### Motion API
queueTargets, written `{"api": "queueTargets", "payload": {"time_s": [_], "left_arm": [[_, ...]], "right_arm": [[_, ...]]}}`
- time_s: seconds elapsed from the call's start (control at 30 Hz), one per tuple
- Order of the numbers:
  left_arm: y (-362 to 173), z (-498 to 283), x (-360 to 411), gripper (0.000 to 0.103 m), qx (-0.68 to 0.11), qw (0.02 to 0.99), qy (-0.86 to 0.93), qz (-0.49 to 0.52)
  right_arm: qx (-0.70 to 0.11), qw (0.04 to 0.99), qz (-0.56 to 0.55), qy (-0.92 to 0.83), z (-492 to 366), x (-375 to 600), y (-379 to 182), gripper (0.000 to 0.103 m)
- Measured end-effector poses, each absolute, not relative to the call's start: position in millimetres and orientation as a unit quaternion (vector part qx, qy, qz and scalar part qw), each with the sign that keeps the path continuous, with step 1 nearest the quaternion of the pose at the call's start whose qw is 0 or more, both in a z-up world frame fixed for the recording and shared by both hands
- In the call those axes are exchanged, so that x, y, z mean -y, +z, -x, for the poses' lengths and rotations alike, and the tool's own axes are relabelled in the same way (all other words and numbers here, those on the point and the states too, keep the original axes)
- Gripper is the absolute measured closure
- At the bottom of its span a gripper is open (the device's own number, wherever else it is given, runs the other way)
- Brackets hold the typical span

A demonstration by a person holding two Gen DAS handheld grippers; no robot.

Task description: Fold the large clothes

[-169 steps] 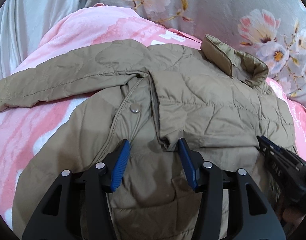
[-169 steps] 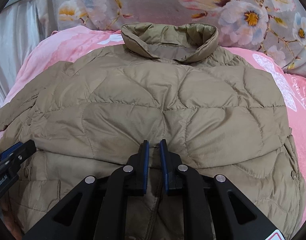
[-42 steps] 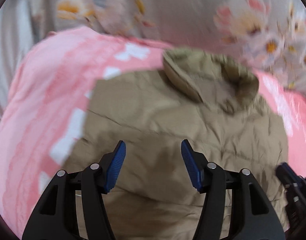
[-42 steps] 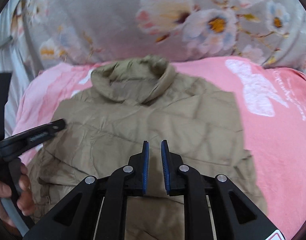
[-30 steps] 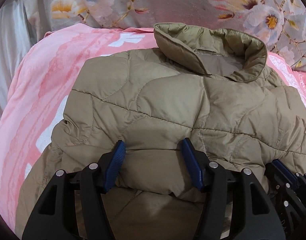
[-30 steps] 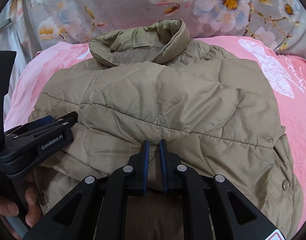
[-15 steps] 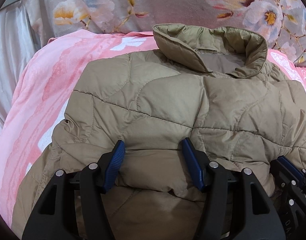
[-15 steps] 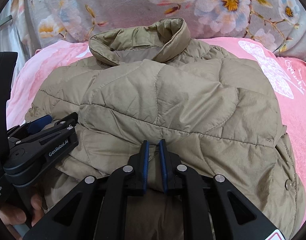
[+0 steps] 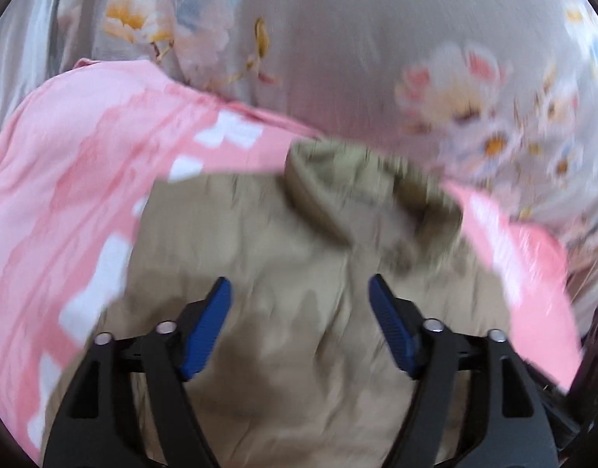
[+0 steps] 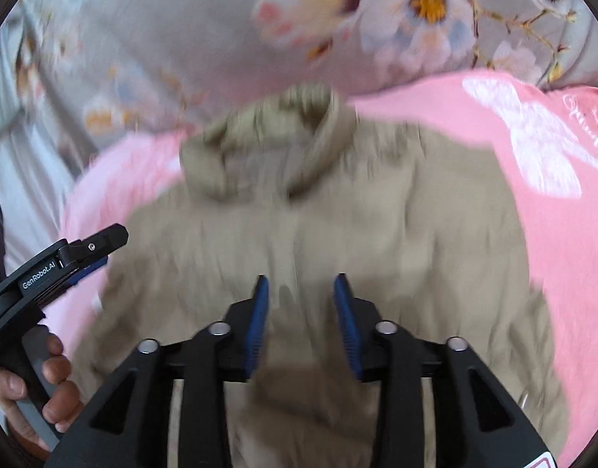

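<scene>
Jacket (image 9: pixel 283 257), khaki quilted, folded, lying on a pink blanket (image 9: pixel 64 195).

Item rests flat on the blanket with its stand-up collar (image 10: pixel 299 132) at 12 o'clock, toward a grey floral fabric (image 10: pixel 181 19) behind. Both views are motion-blurred; quilting detail is not legible. Left gripper (image 9: pixel 299 292): blue-padded jaws spread wide, nothing between them, hovering above the garment's body. Right gripper (image 10: pixel 300 288): jaws parted, released, nothing held, over the jacket's near middle. In the right wrist view the left gripper shows at 9 o'clock, its handle gripped by the person's hand (image 10: pixel 45 382), beside the jacket's edge.
</scene>
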State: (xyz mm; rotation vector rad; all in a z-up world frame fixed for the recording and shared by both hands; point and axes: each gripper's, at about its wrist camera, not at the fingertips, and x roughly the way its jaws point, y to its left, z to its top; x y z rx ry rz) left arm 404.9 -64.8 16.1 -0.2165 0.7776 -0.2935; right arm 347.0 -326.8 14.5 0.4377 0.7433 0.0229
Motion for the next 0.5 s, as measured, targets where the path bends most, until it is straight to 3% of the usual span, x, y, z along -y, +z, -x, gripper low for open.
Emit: {"api": "queueTargets", "payload": {"time_s": [0.1,0.23,0.27,0.3,0.33,0.37,0.5], "left_arm": [[18.6,-457.0,72.2,0.026,-0.406,0.892,-0.141,0.139],[-11.9,-511.5,83.6,0.029,-0.469,0.851,-0.152,0.182],[-22.8,-516.4,85.9,0.046,-0.481,0.844,-0.148,0.187],[-31.7,-520.2,87.6,0.067,-0.491,0.837,-0.148,0.19],[-42.4,-522.8,88.7,0.074,-0.503,0.829,-0.152,0.191],[-49.1,-520.5,87.7,0.083,-0.505,0.826,-0.157,0.193],[-63.3,-505.0,88.3,0.088,-0.478,0.851,-0.155,0.154]], "right_arm": [[-0.342,0.903,-0.259,0.003,-384.0,340.1,22.4,0.052],[-0.35,0.873,-0.34,-0.014,-420.3,359.7,0.7,0.05],[-0.357,0.867,-0.347,-0.014,-426.7,361.2,-5.0,0.056],[-0.367,0.862,-0.349,-0.005,-434.8,361.9,-13.8,0.08],[-0.374,0.861,-0.345,0.003,-438.0,361.3,-18.3,0.095],[-0.379,0.862,-0.337,0.007,-439.2,360.9,-21.9,0.1],[-0.376,0.883,-0.281,-0.01,-429.2,355.9,-35.2,0.101]]}}
